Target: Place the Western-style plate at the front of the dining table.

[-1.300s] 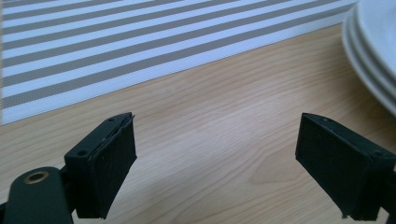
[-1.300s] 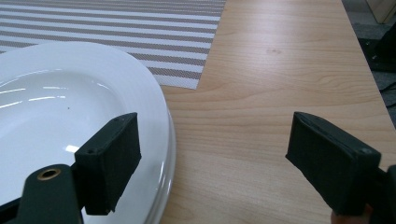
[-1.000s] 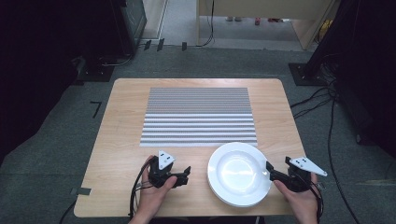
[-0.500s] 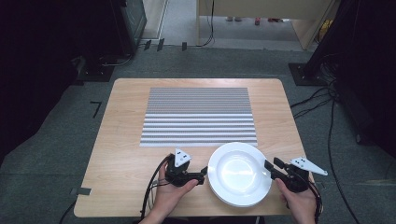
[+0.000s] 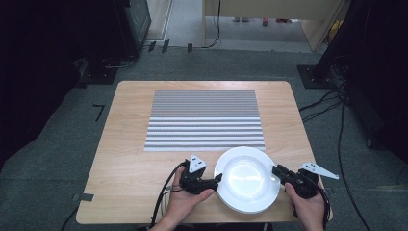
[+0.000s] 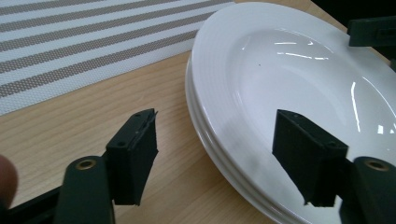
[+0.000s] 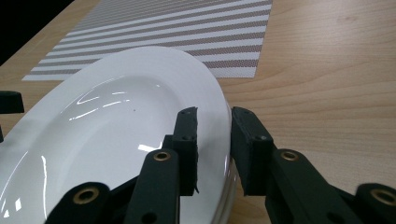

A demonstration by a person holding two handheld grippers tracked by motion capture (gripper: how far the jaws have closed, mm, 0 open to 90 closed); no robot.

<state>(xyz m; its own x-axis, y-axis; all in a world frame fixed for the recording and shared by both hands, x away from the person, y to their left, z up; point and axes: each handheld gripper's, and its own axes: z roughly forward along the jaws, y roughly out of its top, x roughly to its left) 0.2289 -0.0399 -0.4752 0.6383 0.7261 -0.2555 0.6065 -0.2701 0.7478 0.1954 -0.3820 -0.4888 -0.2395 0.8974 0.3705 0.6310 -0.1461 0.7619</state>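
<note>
Left hand-held gripper [image 5: 217,180] has slid rightward vs 1 s ago, now at 9 o'clock rim of the plates [image 5: 248,179]; jaws spread wide, straddling the rim, nothing pinched yet. Right hand-held gripper [image 5: 275,170] at 3 o'clock rim, jaws nearly pressed together on the top plate's edge. Looks like 2 stacked white plates, near tabletop [image 5: 130,144] front edge. Judgement: two-sided lift being set up. Striped placemat [image 5: 206,120] at 12 o'clock, touching the plates or nearly. Grey carpet, cables, dark equipment around.
</note>
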